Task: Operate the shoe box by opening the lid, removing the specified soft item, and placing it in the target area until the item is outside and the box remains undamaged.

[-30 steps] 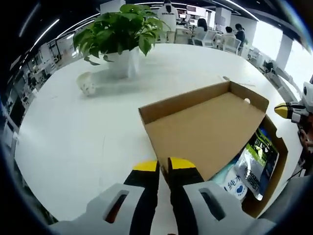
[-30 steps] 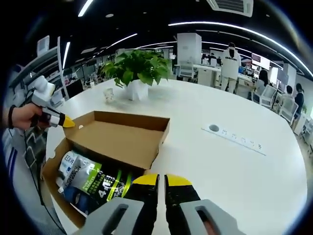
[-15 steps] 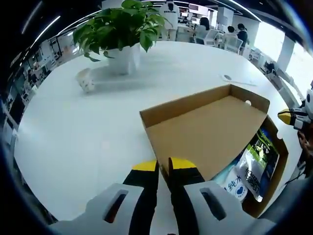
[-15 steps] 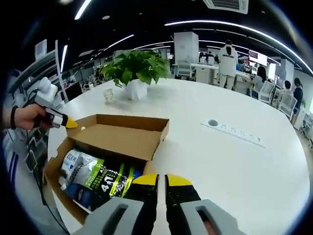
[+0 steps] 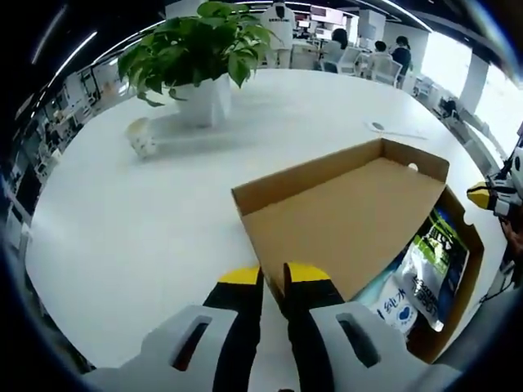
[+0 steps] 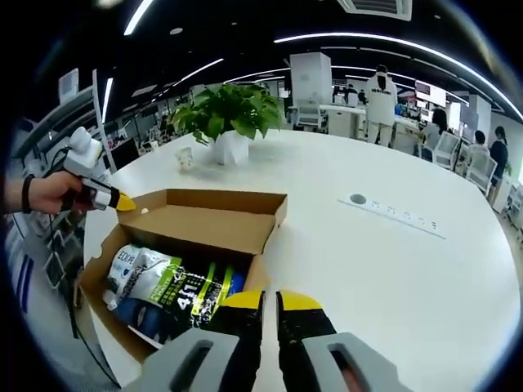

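Observation:
A brown cardboard shoe box (image 6: 102, 318) stands on the white table (image 5: 114, 237) with its lid (image 5: 343, 208) hinged up partway. Soft printed pouches (image 6: 176, 286), green, white and blue, lie inside (image 5: 429, 265). My left gripper (image 5: 274, 275) is shut on the lid's near corner. In the right gripper view the same gripper (image 6: 122, 202) comes in from the left in a hand, at the corner of the lid (image 6: 204, 224). My right gripper (image 6: 270, 300) is shut at the box's near corner; whether it pinches the wall is hidden. Its yellow tip (image 5: 482, 194) hangs by the box's right edge.
A potted plant (image 5: 196, 57) in a white pot and a small white cup (image 5: 143, 139) stand farther back on the table. A socket strip (image 6: 392, 216) is set into the tabletop to the right. People and chairs are beyond the table.
The lid has swung up a little, so more of the pouches show in the right gripper view. Both cameras have shifted slightly.

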A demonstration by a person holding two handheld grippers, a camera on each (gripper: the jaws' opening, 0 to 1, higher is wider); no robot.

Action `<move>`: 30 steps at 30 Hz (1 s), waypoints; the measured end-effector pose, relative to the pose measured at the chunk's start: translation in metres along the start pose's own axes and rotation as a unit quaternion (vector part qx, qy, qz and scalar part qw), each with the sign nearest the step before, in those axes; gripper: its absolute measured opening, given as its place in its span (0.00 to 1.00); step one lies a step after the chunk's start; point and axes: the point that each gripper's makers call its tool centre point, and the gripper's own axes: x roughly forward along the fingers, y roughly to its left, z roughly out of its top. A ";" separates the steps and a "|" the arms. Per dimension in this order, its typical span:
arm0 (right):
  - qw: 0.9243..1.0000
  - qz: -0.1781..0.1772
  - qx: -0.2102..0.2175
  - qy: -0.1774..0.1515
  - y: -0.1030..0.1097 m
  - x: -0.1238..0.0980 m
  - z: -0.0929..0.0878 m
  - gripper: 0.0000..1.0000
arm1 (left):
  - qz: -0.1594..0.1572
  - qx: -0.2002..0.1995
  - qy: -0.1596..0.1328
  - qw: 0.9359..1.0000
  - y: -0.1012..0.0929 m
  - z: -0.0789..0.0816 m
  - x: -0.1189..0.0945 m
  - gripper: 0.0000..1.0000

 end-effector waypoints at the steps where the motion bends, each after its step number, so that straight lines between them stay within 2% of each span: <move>1: 1.000 0.000 0.001 -0.001 0.000 0.000 -0.001 0.00 | 0.000 0.003 -0.001 1.000 -0.001 0.000 0.000 0.11; 12: 1.000 -0.001 0.008 -0.007 0.001 -0.011 -0.006 0.01 | 0.010 0.012 -0.009 1.000 0.005 -0.004 -0.007 0.22; 19: 1.000 0.011 0.014 -0.018 0.005 -0.017 -0.005 0.05 | 0.015 0.020 -0.026 0.999 0.007 -0.002 -0.020 0.24; 26: 0.999 0.030 0.007 -0.026 0.011 -0.024 -0.006 0.13 | 0.022 0.010 -0.052 0.998 0.012 0.002 -0.038 0.26; 28: 0.999 0.034 0.004 -0.026 0.012 -0.026 -0.006 0.17 | 0.014 -0.002 -0.076 0.997 0.009 0.008 -0.043 0.29; 30: 0.999 0.034 0.002 -0.025 0.012 -0.028 -0.008 0.22 | 0.007 -0.001 -0.085 0.996 0.007 0.009 -0.049 0.31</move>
